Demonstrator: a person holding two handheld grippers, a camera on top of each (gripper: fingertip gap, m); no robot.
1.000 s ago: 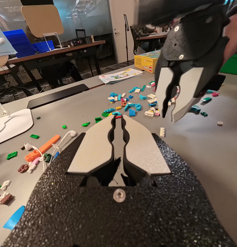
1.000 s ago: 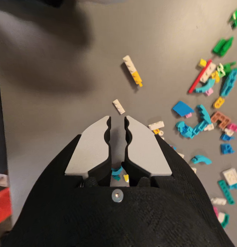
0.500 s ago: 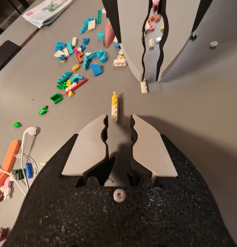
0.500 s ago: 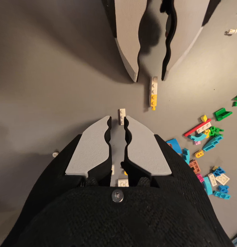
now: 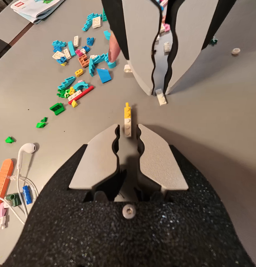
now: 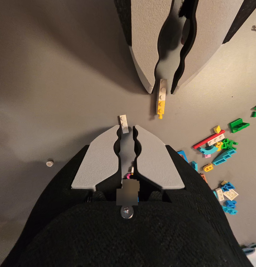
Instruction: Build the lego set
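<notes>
A joined white-and-yellow plate strip (image 5: 127, 120) lies on the grey table. My left gripper (image 5: 127, 126) is open, its tips either side of the strip's white end; the strip also shows in the right wrist view (image 6: 161, 97). A small white plate (image 6: 124, 124) lies apart from it. My right gripper (image 6: 126, 127) is open, its tips either side of that plate's near end. In the left wrist view the right gripper (image 5: 159, 92) stands over the same plate (image 5: 161, 97). In the right wrist view the left gripper (image 6: 162, 89) hangs over the strip.
Loose bricks lie in a pile (image 5: 81, 65) left of the strip, with a red bar (image 5: 81, 97) and green pieces (image 5: 57, 108). An instruction booklet (image 5: 36, 8), white earphones (image 5: 25, 150), an orange separator tool (image 5: 3, 176) and a small round stud (image 5: 235, 50) also lie on the table. The left gripper's tips are roughly 6 cm from the right gripper's. From the left gripper's tips to the red bar (image 5: 81, 97) is close to 9 cm. Seen from the right wrist view (image 6: 207, 137) as well.
Both grippers have tipped down and dropped close to the table. The left has closed in around the strip's white end, the right around the small white plate. Both stay open.
</notes>
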